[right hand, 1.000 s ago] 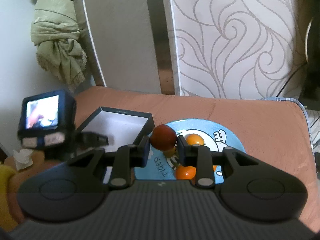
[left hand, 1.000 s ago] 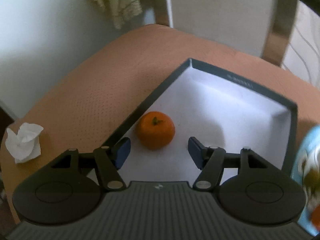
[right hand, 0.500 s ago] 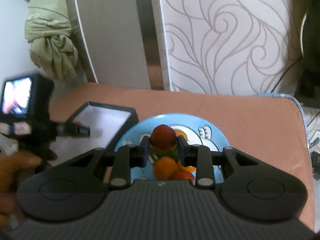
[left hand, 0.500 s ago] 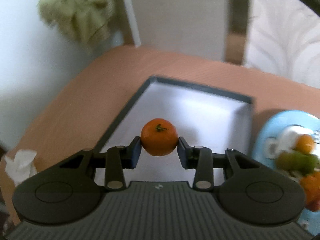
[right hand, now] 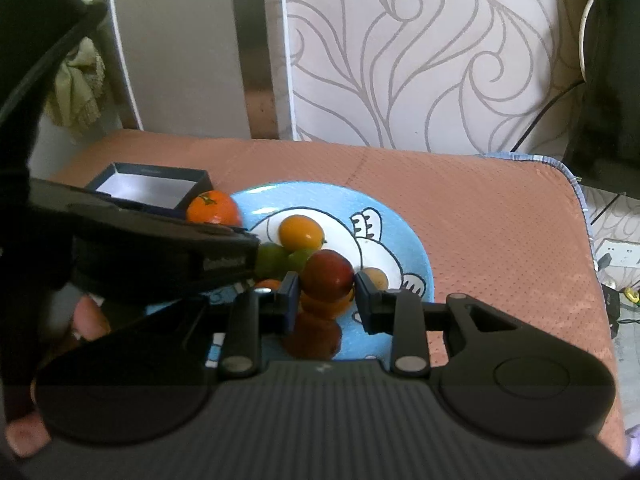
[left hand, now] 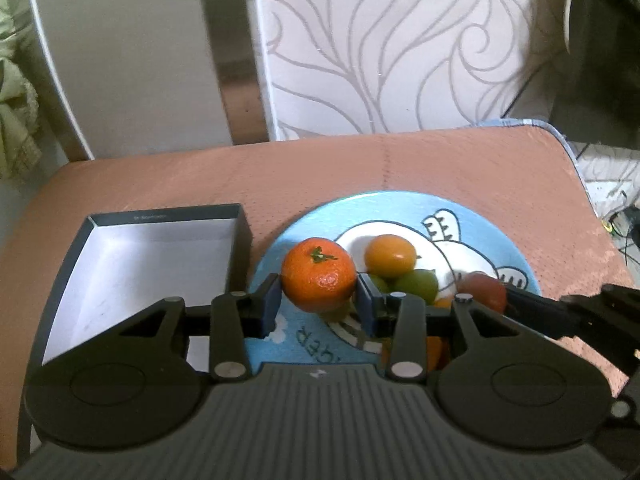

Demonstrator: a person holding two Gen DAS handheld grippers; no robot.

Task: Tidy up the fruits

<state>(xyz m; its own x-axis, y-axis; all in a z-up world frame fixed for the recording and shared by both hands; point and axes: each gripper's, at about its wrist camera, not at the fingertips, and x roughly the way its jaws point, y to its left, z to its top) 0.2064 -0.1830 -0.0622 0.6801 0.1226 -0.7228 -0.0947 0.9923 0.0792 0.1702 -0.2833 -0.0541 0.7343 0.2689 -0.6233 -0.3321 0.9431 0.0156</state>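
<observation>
I judge it nearly done: my left gripper (left hand: 318,304) pinches the tangerine (left hand: 318,275), my right gripper (right hand: 326,304) the red fruit (right hand: 328,275), both over the blue plate (left hand: 400,208), the box (left hand: 132,256) at lower left bare.

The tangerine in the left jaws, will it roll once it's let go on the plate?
Probably: the tangerine looks round and smooth-skinned. The plate seems shallow, so the neighbouring yellow fruit may stop it. It looks firm, hardly fragile.
</observation>
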